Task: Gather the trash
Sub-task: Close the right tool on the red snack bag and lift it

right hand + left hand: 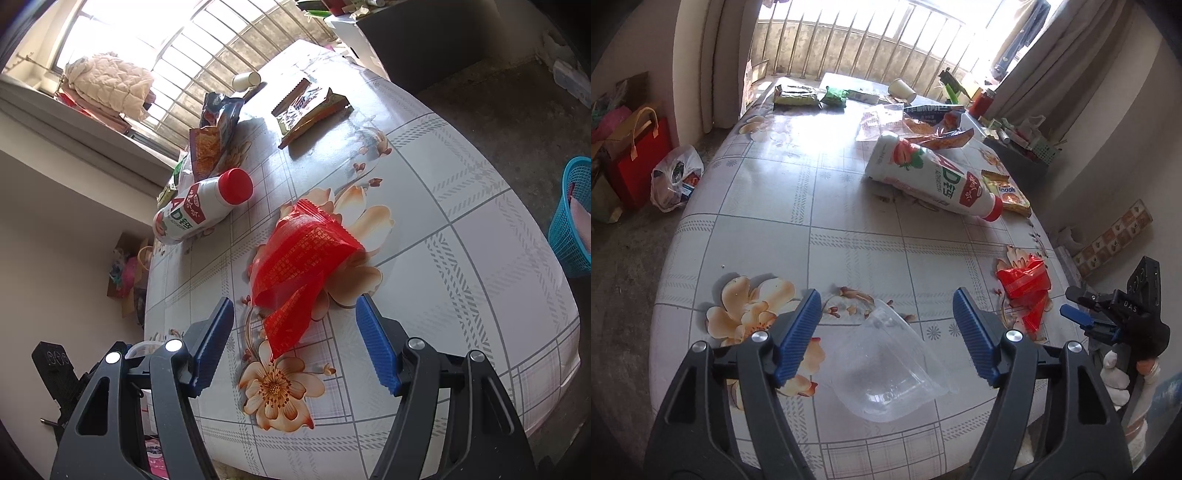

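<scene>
Grippers both tilt downward, jaws wide, gripping nothing — left gripper (886,308) over clear cup (886,369), right gripper (295,314) over red wrapper (301,258).

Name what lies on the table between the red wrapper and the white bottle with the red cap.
Nothing: in the right wrist view only bare floral tablecloth separates the red wrapper from the white bottle. The left wrist view agrees.

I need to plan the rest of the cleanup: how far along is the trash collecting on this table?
Early, judging by the litter. Nothing on the table shows as collected. Neither claw holds anything: the left claw stands open over a clear plastic bag, and the right claw stands open before a red wrapper. Left: the yogurt drink bottle, snack packets and a paper cup.
</scene>
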`<state>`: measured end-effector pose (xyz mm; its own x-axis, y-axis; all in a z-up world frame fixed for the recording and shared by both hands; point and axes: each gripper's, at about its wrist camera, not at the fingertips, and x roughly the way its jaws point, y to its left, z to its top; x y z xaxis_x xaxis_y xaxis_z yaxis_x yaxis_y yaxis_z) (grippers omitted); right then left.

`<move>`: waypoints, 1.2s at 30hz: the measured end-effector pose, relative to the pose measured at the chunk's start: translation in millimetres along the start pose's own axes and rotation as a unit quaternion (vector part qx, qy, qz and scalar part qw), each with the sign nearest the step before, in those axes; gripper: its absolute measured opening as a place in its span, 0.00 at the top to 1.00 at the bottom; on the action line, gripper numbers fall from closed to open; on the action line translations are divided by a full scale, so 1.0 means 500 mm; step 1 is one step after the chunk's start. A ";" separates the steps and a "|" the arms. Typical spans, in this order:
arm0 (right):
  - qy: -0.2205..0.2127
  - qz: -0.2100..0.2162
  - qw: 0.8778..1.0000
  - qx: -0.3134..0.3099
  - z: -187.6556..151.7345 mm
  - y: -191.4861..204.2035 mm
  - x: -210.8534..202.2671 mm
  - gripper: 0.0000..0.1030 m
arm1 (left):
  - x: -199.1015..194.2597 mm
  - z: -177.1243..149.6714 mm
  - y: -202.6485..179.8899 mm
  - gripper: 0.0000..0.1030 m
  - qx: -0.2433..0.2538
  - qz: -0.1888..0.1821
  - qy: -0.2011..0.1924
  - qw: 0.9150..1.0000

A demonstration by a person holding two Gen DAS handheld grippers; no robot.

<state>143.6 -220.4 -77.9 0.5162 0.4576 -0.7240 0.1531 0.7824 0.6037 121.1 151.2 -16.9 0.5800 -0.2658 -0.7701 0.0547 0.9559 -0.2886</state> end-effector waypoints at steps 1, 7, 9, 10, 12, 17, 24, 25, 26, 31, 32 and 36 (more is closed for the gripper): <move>0.000 0.000 1.000 -0.001 0.000 -0.001 -0.002 0.35 | 0.007 -0.007 -0.009 0.34 0.018 0.015 0.012 1.000; -0.004 0.001 1.000 0.001 0.005 -0.011 -0.008 0.35 | -0.022 -0.049 -0.010 0.55 0.066 0.039 0.012 0.997; -0.003 0.003 1.000 0.002 0.006 -0.013 -0.006 0.35 | -0.041 -0.054 -0.008 0.75 0.076 0.055 0.001 0.996; -0.003 0.004 1.000 0.002 0.006 -0.013 -0.005 0.35 | -0.044 -0.055 -0.005 0.84 0.077 0.058 0.002 0.995; -0.003 0.007 1.000 0.002 0.006 -0.013 -0.003 0.35 | -0.044 -0.056 0.007 0.93 0.066 0.052 0.005 0.996; -0.005 0.010 1.000 0.003 0.002 -0.014 -0.012 0.35 | -0.033 -0.052 0.025 0.94 0.022 0.024 -0.010 0.999; 0.001 0.038 0.999 0.034 0.001 -0.032 -0.023 0.35 | 0.016 -0.045 -0.002 0.93 -0.013 0.005 -0.022 1.000; 0.005 0.042 0.998 0.037 0.000 -0.033 -0.019 0.35 | 0.022 -0.047 -0.010 0.93 -0.011 0.004 -0.021 1.000; 0.010 0.043 0.998 0.041 -0.001 -0.034 -0.013 0.35 | 0.025 -0.049 -0.017 0.93 -0.008 0.003 -0.022 1.000; 0.016 0.039 0.998 0.046 0.017 -0.019 0.028 0.35 | 0.034 -0.057 -0.041 0.93 0.001 -0.003 -0.020 1.000; 0.017 0.040 0.998 0.049 0.023 -0.016 0.038 0.35 | 0.034 -0.058 -0.041 0.93 0.001 -0.003 -0.019 1.000; 0.021 0.026 0.999 0.033 0.044 0.016 0.076 0.35 | 0.035 -0.059 -0.039 0.93 -0.002 -0.003 -0.018 1.000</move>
<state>183.1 -206.2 -92.9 0.4901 0.5157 -0.7027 0.1825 0.7276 0.6613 106.0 124.2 -41.6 0.6091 -0.2659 -0.7472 0.0544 0.9539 -0.2952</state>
